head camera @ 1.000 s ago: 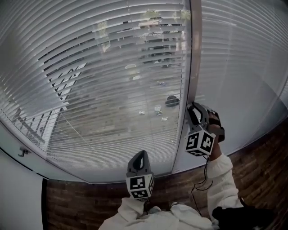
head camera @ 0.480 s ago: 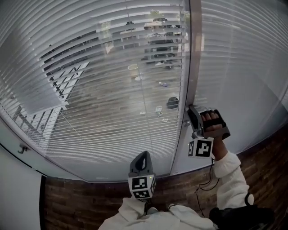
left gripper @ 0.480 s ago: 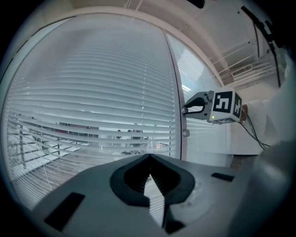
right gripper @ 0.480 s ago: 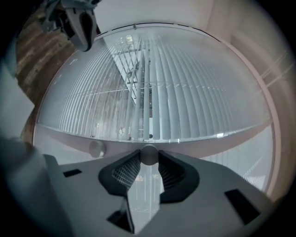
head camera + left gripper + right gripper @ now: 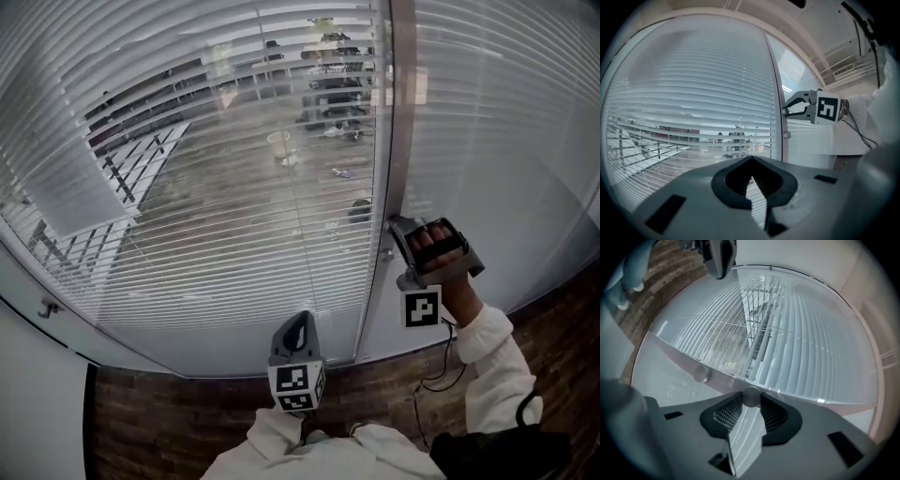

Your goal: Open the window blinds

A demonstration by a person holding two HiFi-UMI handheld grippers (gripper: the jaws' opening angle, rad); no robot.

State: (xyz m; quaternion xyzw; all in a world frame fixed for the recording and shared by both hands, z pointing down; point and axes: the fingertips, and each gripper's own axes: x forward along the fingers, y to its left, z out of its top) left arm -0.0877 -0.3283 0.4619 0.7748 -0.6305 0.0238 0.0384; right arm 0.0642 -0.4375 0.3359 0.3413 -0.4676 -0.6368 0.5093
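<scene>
Horizontal white blinds (image 5: 216,187) hang in the big left window pane, their slats tilted so the terrace outside shows through. A grey mullion (image 5: 405,103) runs down their right side. My right gripper (image 5: 394,225) is shut on a small round knob (image 5: 751,396) on that mullion, and its marker cube hangs below the hand. From the left gripper view the right gripper (image 5: 786,111) shows with its tips at the mullion. My left gripper (image 5: 299,321) is shut and empty. It is held low in front of the pane and points at the blinds (image 5: 693,93).
A second round knob (image 5: 701,374) sits on the mullion just below the gripped one, also visible as knob (image 5: 787,135). Right of the mullion is a pane with shut blinds (image 5: 506,141). Brick-patterned floor (image 5: 169,431) lies below, and a white wall with a hook (image 5: 45,317) stands at the left.
The right gripper has rotated on the knob, and its marker cube has swung under the hand. The slats have tilted further open, so more of the outside shows. The left gripper has stayed put.
</scene>
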